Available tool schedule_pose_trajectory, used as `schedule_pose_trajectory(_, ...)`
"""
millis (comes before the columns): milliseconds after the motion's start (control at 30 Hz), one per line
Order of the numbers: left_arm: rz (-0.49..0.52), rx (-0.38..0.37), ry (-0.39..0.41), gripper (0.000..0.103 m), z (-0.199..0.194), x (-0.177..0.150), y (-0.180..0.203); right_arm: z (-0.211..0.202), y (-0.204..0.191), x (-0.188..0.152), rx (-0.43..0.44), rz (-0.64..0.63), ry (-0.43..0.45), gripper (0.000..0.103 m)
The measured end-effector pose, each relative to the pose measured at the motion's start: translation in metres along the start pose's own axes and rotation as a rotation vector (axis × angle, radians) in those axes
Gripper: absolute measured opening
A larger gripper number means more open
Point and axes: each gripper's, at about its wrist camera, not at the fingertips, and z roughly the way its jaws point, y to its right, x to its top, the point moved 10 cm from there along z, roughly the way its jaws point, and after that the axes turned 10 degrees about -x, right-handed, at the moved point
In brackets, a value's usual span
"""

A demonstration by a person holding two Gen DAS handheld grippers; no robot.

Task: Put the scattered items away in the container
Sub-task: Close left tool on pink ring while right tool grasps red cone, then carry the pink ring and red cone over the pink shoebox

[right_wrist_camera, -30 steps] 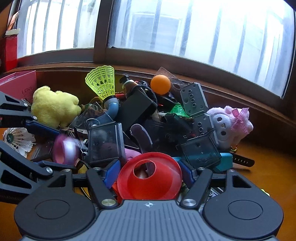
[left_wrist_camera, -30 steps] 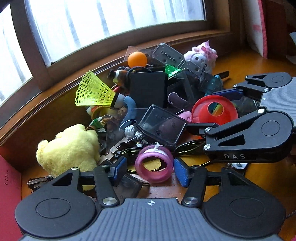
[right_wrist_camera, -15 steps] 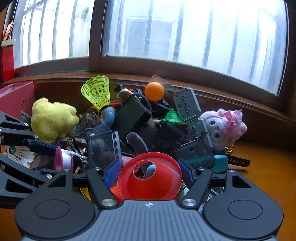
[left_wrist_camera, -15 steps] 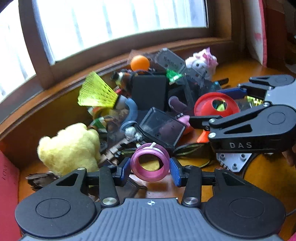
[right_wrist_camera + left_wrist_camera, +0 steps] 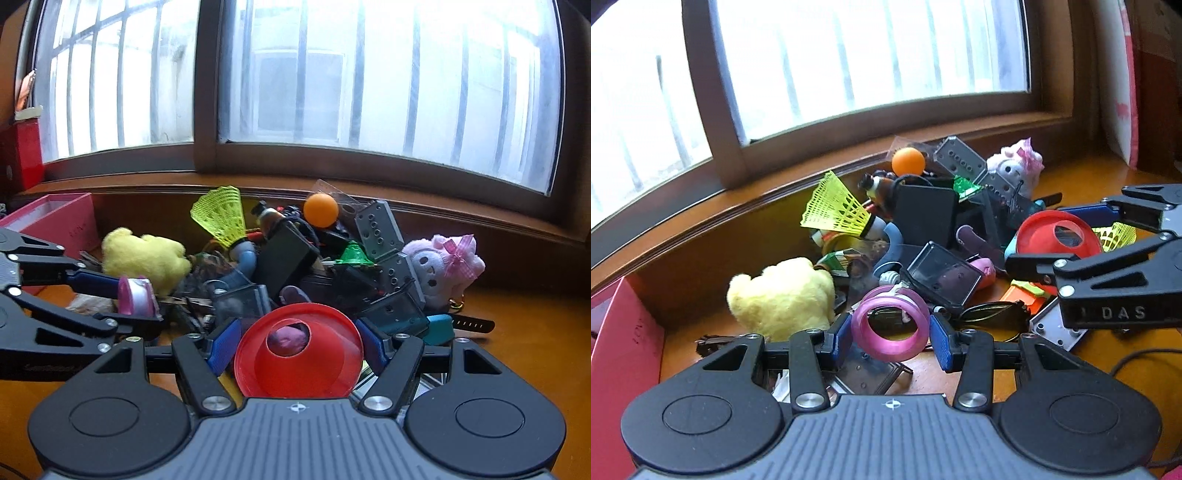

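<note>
A pink spool (image 5: 889, 328) is clamped between the blue pads of the left gripper (image 5: 890, 338), held just above the wooden sill (image 5: 1100, 354). A red cone (image 5: 298, 350) is gripped across its width by the right gripper (image 5: 298, 349). The remaining clutter, including a yellow plush (image 5: 781, 297) and an orange ball (image 5: 320, 209), is heaped beneath the window. A pink box (image 5: 55, 218) is seen at far left.

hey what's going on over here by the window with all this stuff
A person is tidying a pile of small items on the wooden ledge with two handheld grippers. The left gripper is shut on a pink ring-shaped spool, and the right gripper is shut on a red cone. The rest, including a yellow plush, an orange ball and a yellow-green shuttlecock, lies in the heap. A pink box stands open at the left.
</note>
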Motion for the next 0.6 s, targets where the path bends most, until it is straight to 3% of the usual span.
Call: schedule_pose_trajectory(600, -0.006, 0.022, 0.043, 0.046, -0.048, -0.016, -0.006, -0.050, -0.039, -0.006, 0.031, -0.055, 0.023, 0.070)
